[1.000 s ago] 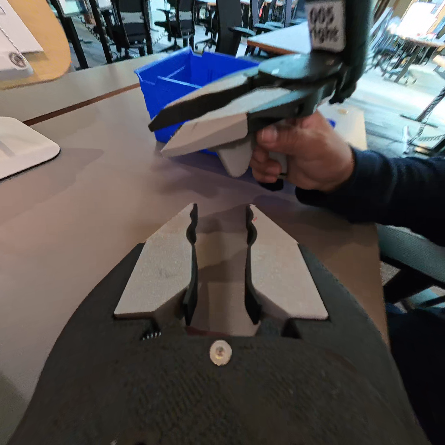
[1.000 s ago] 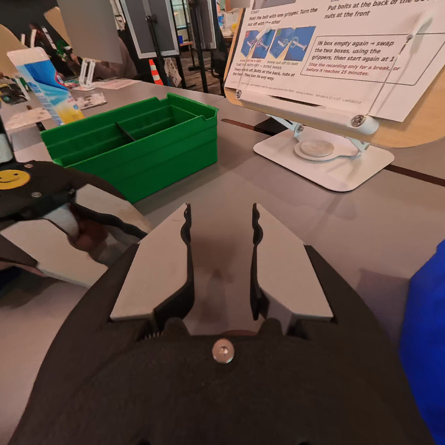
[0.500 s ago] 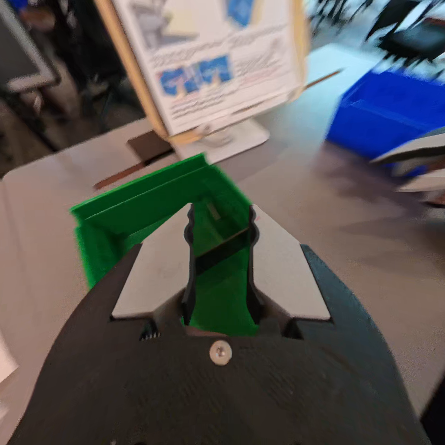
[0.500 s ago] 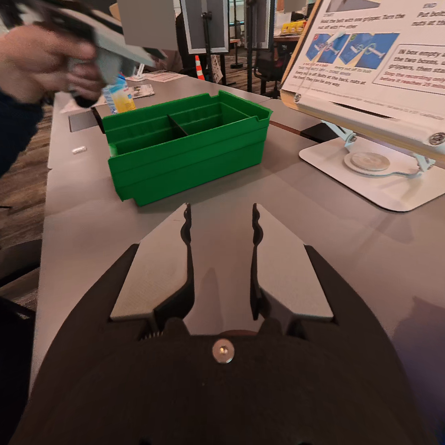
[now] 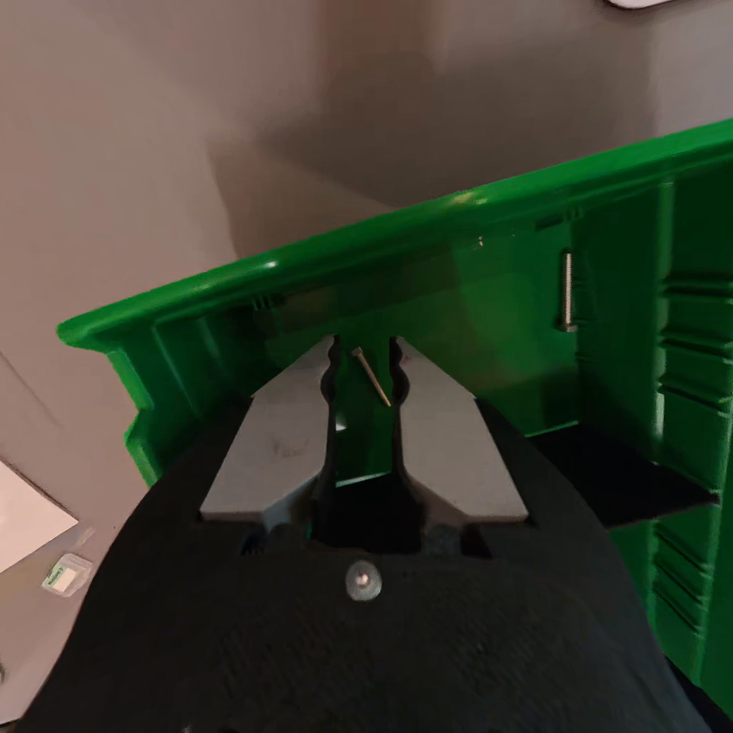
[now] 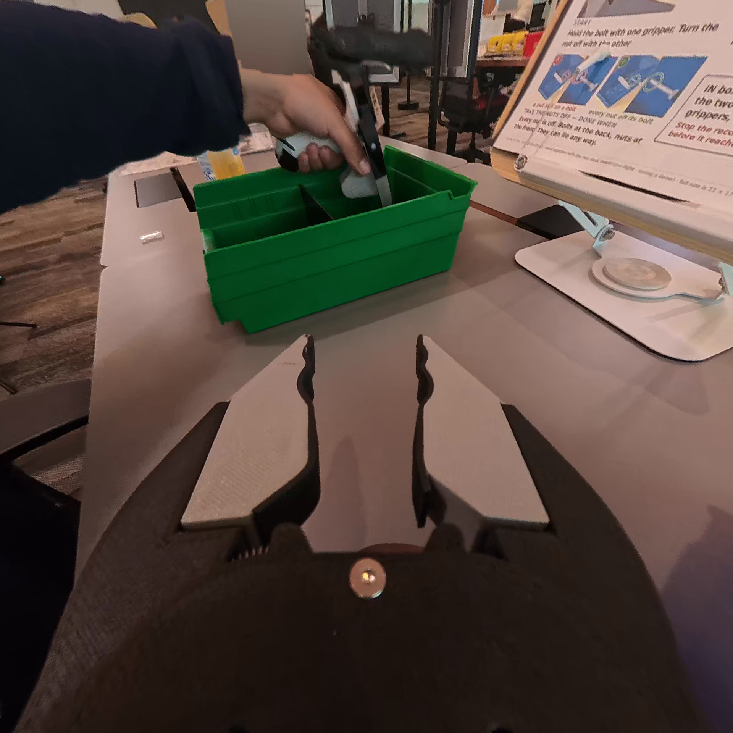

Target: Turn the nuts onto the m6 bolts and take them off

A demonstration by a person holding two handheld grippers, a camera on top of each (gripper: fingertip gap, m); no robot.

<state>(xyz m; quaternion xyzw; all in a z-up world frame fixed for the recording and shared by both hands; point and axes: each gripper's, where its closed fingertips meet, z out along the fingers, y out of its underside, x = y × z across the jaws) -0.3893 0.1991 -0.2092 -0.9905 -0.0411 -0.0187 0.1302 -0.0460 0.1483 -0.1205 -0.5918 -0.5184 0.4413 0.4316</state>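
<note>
My left gripper (image 5: pixel 363 345) is open and reaches down into the far compartment of the green bin (image 5: pixel 357 254). A thin bolt (image 5: pixel 371 377) lies on the bin floor between its fingertips, not gripped. A second bolt (image 5: pixel 568 291) lies farther right in the same compartment. In the right wrist view the same bin (image 6: pixel 333 254) stands on the grey table, with the left gripper (image 6: pixel 380 186) held by a hand and dipped into it. My right gripper (image 6: pixel 363 345) is open and empty, above the table in front of the bin. No nuts show.
A black divider (image 6: pixel 317 208) splits the bin. A white stand with an instruction sheet (image 6: pixel 634 258) is at the right. A small clear packet (image 6: pixel 150 236) lies on the table left of the bin. The table's left edge drops to the floor. The gap from one gripper's tips to the other's is roughly 35 centimetres.
My left gripper swung from the blue bin side across to the green bin and dropped into it, over a bolt. My right gripper drew back a little, staying open.
</note>
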